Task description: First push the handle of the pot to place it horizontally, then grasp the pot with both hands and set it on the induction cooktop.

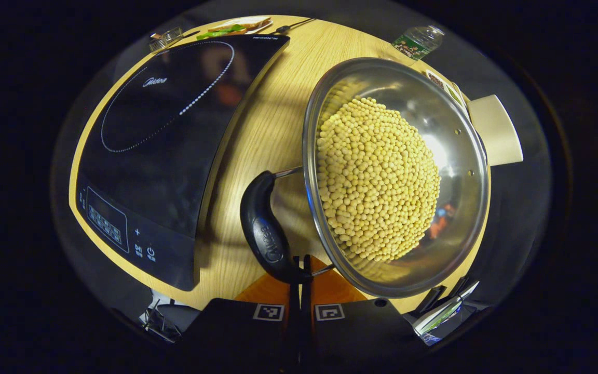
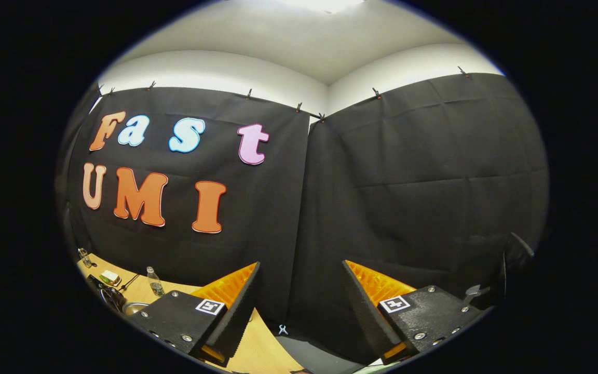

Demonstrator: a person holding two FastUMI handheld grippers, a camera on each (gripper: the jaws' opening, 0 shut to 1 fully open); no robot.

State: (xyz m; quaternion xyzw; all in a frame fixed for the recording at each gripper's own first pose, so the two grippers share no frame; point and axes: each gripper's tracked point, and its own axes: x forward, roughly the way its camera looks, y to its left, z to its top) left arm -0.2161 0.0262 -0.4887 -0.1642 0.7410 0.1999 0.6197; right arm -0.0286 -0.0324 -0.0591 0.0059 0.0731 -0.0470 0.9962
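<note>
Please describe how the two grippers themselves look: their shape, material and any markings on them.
The left gripper has a dark, matte body with two square black-and-white markers, one beside each finger. The right gripper has two wedge-shaped fingers with ribbed inner faces, on dark plates fixed by small round screws; each plate bears one square black-and-white marker.

Black cloth walls [image 2: 423, 176], white ceiling [image 2: 299, 41], wooden table [image 1: 273, 119].
</note>
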